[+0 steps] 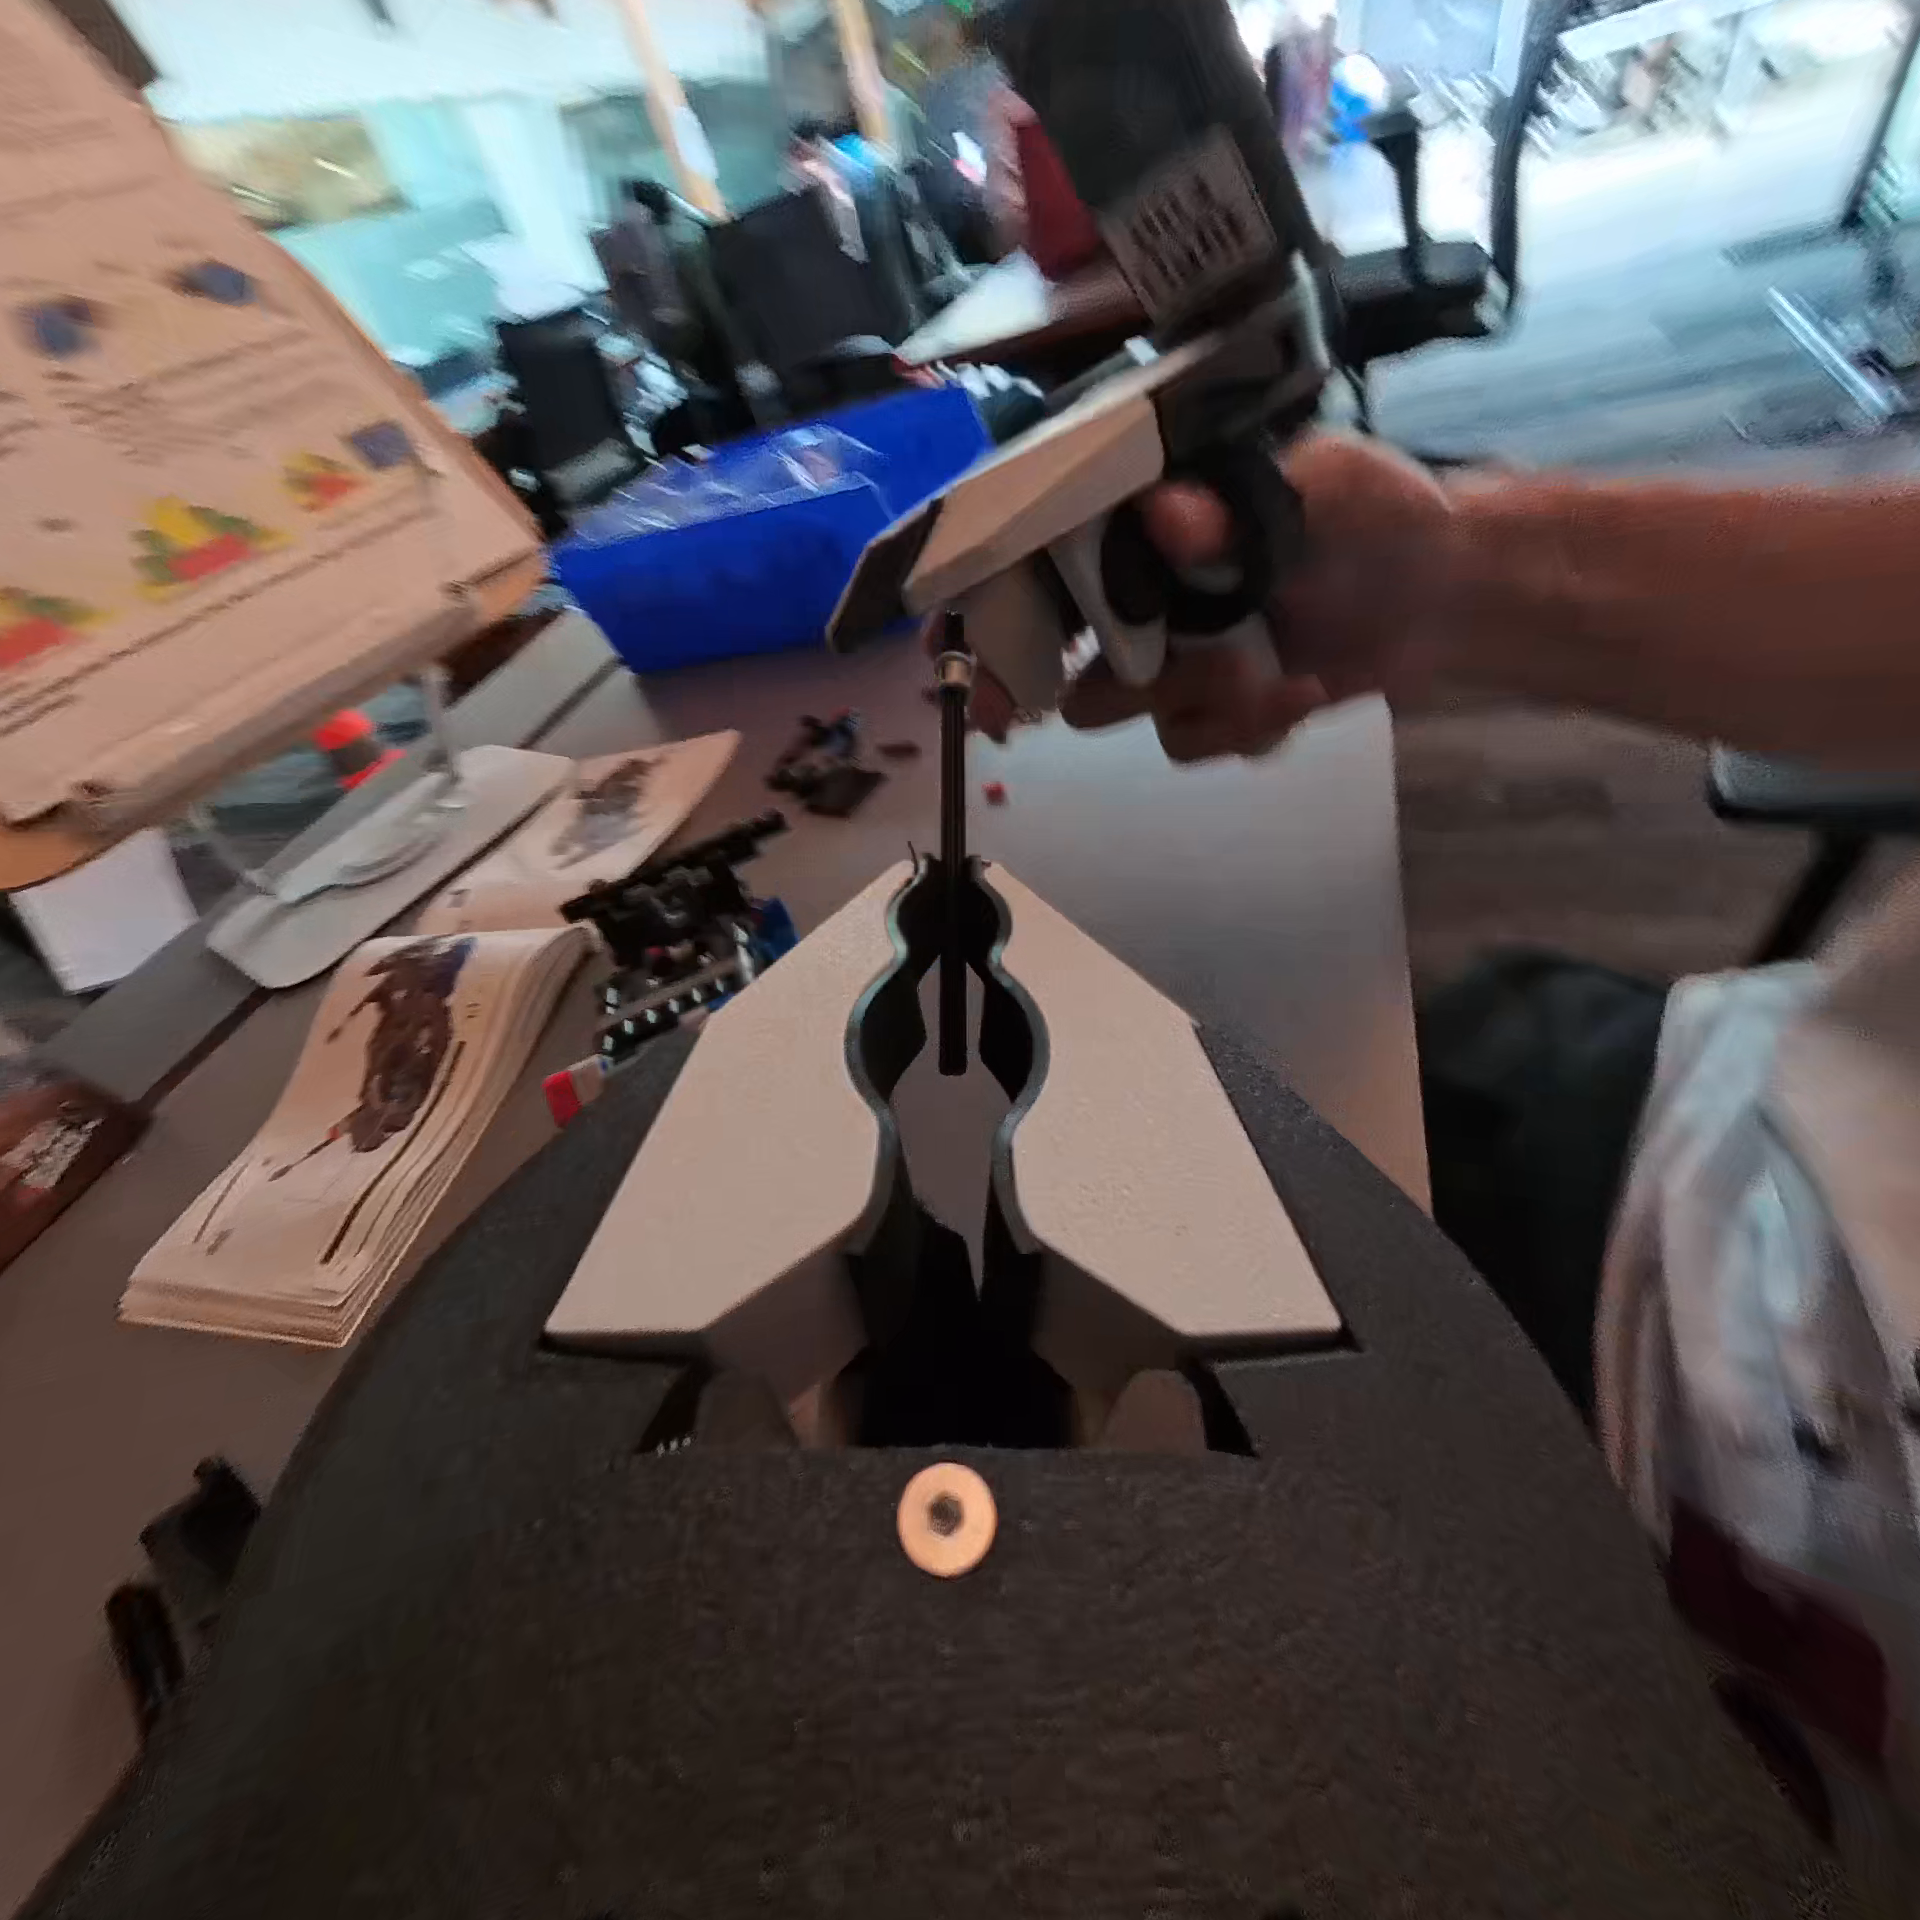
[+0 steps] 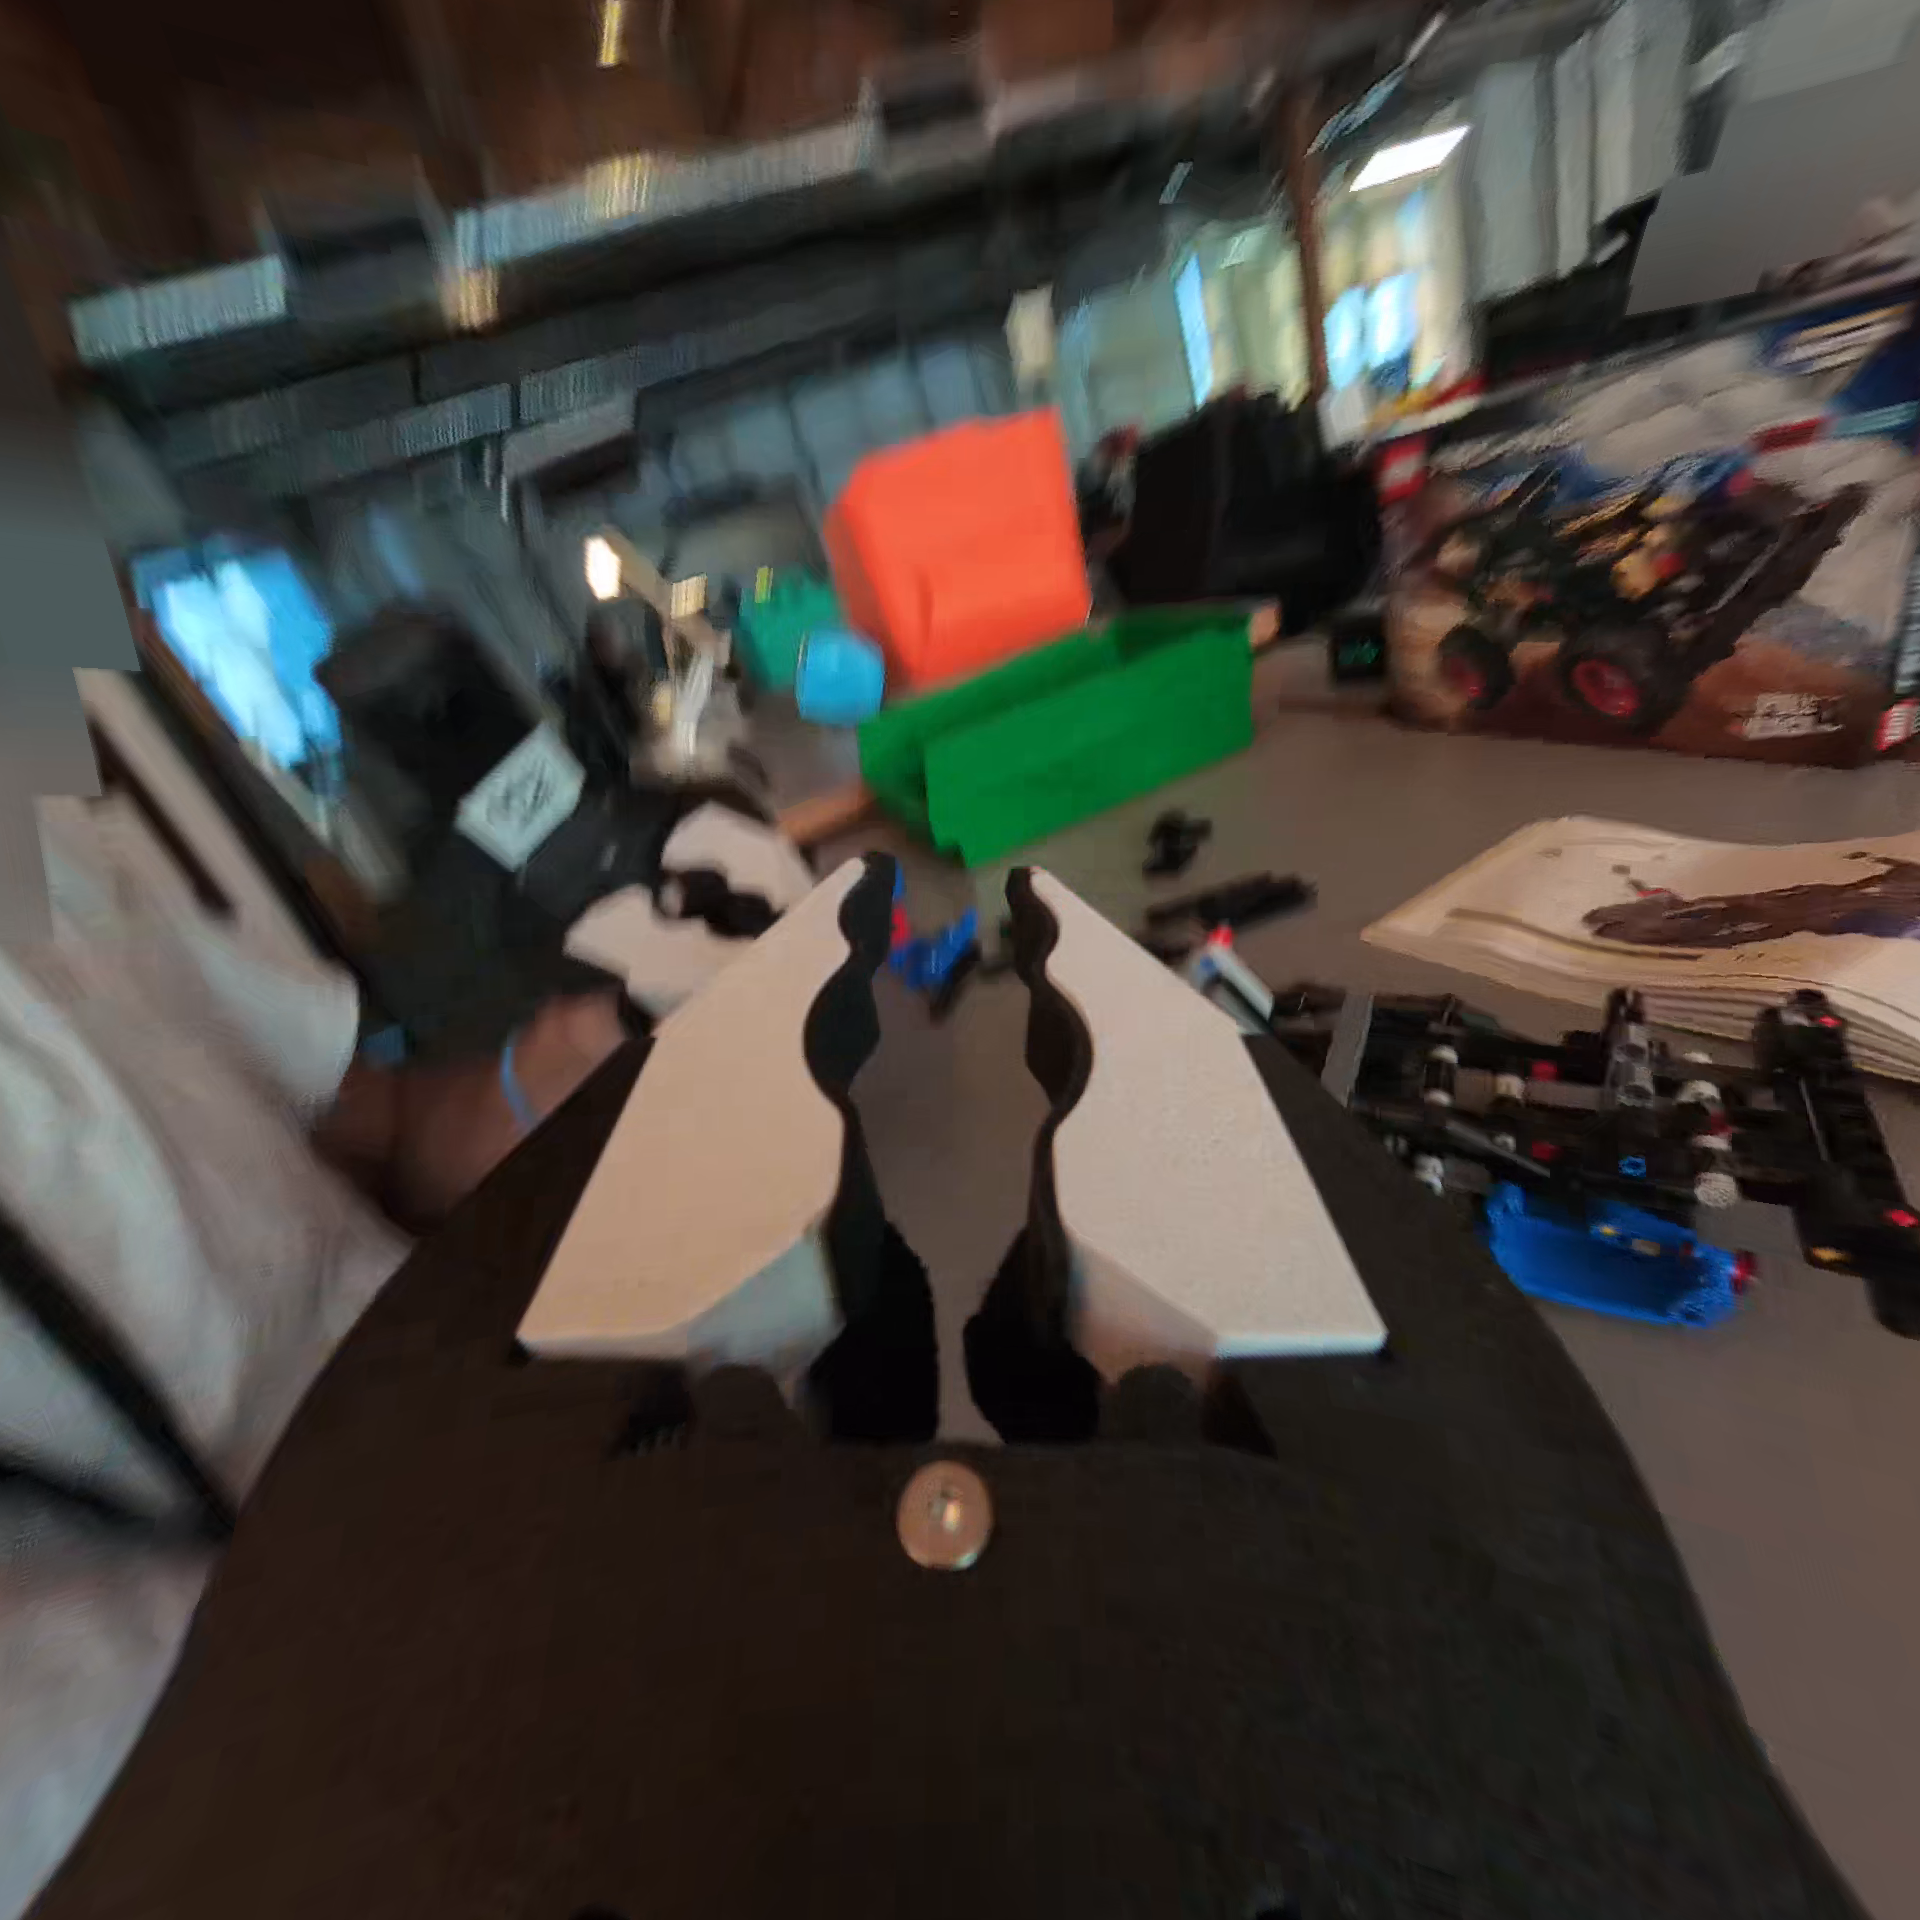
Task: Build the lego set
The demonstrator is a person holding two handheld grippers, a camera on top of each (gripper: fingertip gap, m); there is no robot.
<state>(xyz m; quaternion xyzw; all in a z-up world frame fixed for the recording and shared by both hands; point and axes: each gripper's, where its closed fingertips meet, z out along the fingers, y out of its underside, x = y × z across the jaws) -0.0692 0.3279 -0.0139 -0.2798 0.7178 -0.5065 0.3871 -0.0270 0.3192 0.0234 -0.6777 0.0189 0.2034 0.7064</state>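
My left gripper (image 1: pixel 948 868) is shut on a long black lego axle (image 1: pixel 952 821) that stands upright between its fingers, with a small grey bush near its top end. The right gripper (image 1: pixel 935 603), held in a hand, hovers right at the top of that axle. In the right wrist view the right gripper (image 2: pixel 951 878) is open and empty. The half-built black and blue lego chassis lies on the grey table in the left wrist view (image 1: pixel 686 935) and in the right wrist view (image 2: pixel 1621 1132).
An open instruction booklet (image 1: pixel 353 1122) (image 2: pixel 1662 925) lies by the chassis. Loose lego pieces (image 1: pixel 826 764) are scattered on the table. A blue bin (image 1: pixel 748 540), a green bin (image 2: pixel 1060 717), the set's box (image 2: pixel 1662 561) and a propped cardboard sheet (image 1: pixel 187 447) stand around. My right fingertips sit around 6 centimeters from my left ones.
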